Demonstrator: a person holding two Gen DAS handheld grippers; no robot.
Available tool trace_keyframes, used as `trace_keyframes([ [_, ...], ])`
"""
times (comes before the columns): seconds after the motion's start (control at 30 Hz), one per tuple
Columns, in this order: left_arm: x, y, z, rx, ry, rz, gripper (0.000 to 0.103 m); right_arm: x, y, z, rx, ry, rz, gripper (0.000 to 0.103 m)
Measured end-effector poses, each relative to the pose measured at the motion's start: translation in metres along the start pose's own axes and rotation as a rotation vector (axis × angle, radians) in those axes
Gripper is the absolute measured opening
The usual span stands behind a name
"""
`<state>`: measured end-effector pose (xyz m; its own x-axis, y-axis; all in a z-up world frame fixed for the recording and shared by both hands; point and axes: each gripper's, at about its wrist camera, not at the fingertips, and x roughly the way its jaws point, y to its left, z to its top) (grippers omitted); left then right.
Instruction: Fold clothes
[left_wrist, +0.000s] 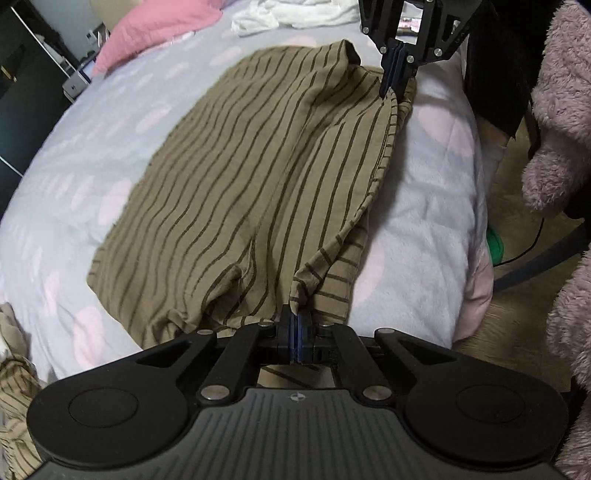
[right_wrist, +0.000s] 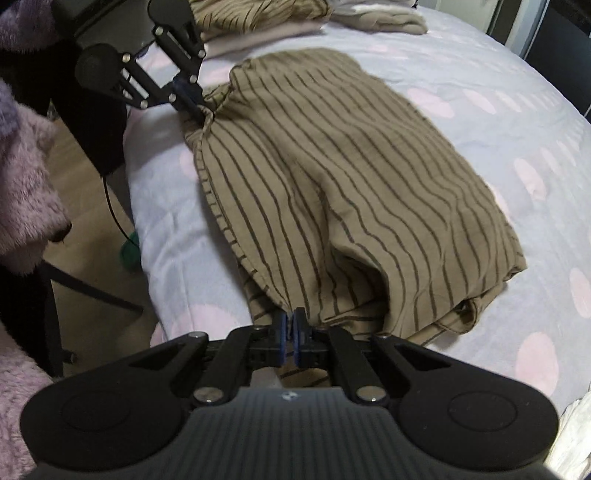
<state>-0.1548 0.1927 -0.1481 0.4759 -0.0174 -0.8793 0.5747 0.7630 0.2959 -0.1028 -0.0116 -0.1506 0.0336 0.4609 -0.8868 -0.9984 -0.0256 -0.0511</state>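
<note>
The striped brown garment (left_wrist: 236, 177) lies spread on the dotted bedcover (left_wrist: 424, 192), and both claws are clamped on its near edge. The left gripper (left_wrist: 295, 325) has its jaws pressed together on a bunched corner of the cloth right at its tips; ahead of it, at the far end of the same hem, the right gripper (left_wrist: 393, 79) pinches the other corner. Seen from the right wrist, the right gripper (right_wrist: 291, 328) is likewise closed narrow on fabric just in front of its fingers, with the left gripper (right_wrist: 194, 107) up ahead and to the left. The hem between the two claws hangs slack and curls over, so the fold looks partly carried across, in my judgement. The main risk is that so thin a pinch lets the cloth slide out of one claw, dropping that corner and skewing the fold. Uneven pull between the hands could also drag the lower layer along and wrinkle it. The bed's edge lies close beside both claws, so a released corner might hang off toward the floor.
</note>
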Motion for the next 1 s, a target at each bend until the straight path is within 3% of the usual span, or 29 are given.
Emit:
trace_keyframes([
  [0.2, -0.011, 0.008, -0.004, -0.063, -0.007, -0.071, 0.002, -0.014, 0.002, -0.001, -0.004, -0.01, 0.002, 0.014],
  [0.37, -0.029, 0.018, -0.007, -0.133, -0.015, -0.159, 0.016, -0.036, 0.005, 0.002, -0.008, -0.055, 0.018, 0.025],
  [0.47, -0.039, 0.019, -0.004, -0.139, -0.037, -0.163, 0.016, -0.047, 0.007, 0.003, -0.008, -0.08, 0.03, 0.025],
  [0.57, -0.046, 0.022, -0.001, -0.166, -0.066, -0.177, 0.017, -0.055, 0.008, 0.005, -0.001, -0.092, 0.102, 0.025],
  [0.8, -0.059, 0.031, 0.0, -0.208, -0.111, -0.253, 0.021, -0.07, -0.004, 0.009, 0.065, -0.187, 0.031, 0.026],
  [0.9, -0.067, 0.046, 0.001, -0.284, -0.17, -0.215, 0.022, -0.077, -0.023, 0.012, 0.188, -0.242, -0.037, 0.035],
  [1.0, -0.07, 0.066, 0.003, -0.411, -0.229, -0.128, 0.026, -0.079, -0.041, 0.016, 0.317, -0.292, -0.101, 0.035],
])
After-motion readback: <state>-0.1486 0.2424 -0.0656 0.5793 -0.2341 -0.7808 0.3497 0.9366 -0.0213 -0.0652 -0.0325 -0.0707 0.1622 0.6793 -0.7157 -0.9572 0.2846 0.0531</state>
